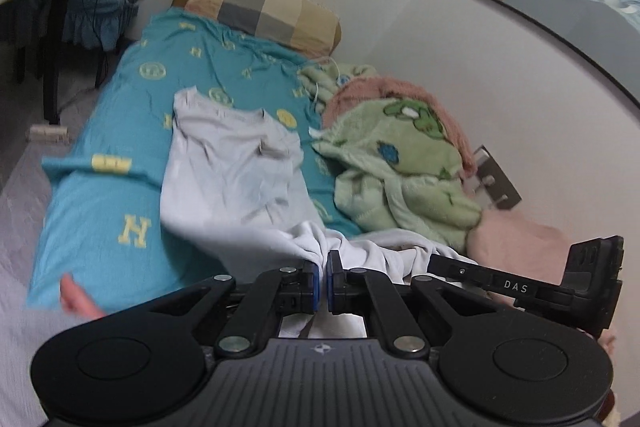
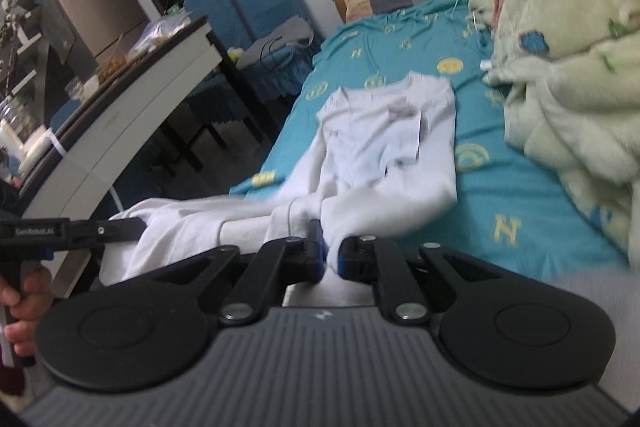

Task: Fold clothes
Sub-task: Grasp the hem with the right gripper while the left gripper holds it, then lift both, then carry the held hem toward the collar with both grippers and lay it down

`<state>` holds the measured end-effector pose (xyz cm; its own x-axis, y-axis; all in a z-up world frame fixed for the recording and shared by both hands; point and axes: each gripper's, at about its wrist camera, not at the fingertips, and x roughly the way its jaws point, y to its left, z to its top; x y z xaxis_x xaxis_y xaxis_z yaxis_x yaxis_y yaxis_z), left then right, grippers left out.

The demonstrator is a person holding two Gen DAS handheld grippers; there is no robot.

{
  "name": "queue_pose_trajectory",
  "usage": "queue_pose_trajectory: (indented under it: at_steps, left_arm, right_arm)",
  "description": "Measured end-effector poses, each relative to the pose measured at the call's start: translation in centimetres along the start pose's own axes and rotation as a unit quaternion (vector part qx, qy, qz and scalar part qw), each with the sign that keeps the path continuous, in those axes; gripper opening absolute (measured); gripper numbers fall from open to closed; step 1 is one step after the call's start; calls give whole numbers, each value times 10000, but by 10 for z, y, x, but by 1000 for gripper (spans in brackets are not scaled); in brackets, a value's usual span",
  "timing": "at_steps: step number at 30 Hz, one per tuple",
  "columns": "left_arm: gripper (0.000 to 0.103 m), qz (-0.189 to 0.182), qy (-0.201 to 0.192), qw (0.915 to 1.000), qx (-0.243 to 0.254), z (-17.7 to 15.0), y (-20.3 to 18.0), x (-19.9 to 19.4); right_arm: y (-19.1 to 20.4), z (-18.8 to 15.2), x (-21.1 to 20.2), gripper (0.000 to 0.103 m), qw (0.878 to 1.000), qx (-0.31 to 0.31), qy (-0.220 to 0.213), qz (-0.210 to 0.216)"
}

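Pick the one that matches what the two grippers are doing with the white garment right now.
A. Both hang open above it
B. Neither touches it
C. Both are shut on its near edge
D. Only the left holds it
C: the left gripper and the right gripper each have their jaws closed on bunched cloth at the near end of the white garment, which trails away across the teal bedsheet.

White shirt point(image 2: 384, 143) rumpled on teal bed, near hem lifted.
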<state>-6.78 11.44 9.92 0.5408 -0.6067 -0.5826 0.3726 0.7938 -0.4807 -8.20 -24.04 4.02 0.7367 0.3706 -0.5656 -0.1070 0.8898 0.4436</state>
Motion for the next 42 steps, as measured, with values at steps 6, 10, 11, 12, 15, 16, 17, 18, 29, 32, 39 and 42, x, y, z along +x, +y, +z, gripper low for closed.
queue_pose_trajectory:
  at_steps: [6,10,11,12,15,16,17,18,29,32,39,42]
  left_arm:
    - [4,460,-257,9985,121,54,21,76]
    - [4,723,-392,9965,131,80,51,138]
    - [4,774,-368,9963,113,84,60,156]
    - [4,828,-342,9959,97,88,69,174]
    - [4,1035,-230,9943,102,95,95,228]
    - [4,1098,-181,9937,124,95,103,244]
    - [4,1159,-132,9931,148,95,112,261]
    - [4,1248,-80,9919,204,93,118,274]
    - [8,1605,228,9861,370,81,153,339]
    - [18,1627,140,9858,388,83,151,332]
    - [55,1679,-138,9844,501,81,140,288]
    - [62,1682,-108,9846,468,72,140,269]
  right_arm:
    - [-25,54,68,9,9996,201,-114,-140]
    - [-52,77,129,10,9991,345,-25,-244]
    - [-59,80,145,10,9989,365,16,-295]
    - [-66,83,161,10,9986,383,60,-353]
    - [-87,87,209,10,9976,401,226,-521]
    - [-94,88,225,10,9970,379,315,-591]
    - [-100,87,240,10,9962,346,415,-680]
    - [-105,86,254,10,9952,315,510,-773]
    - [-129,79,309,12,9917,332,786,-966]
    - [-127,80,306,13,9923,372,727,-935]
    - [-123,80,279,45,9950,568,350,-742]
    - [-122,79,261,55,9946,701,109,-757]
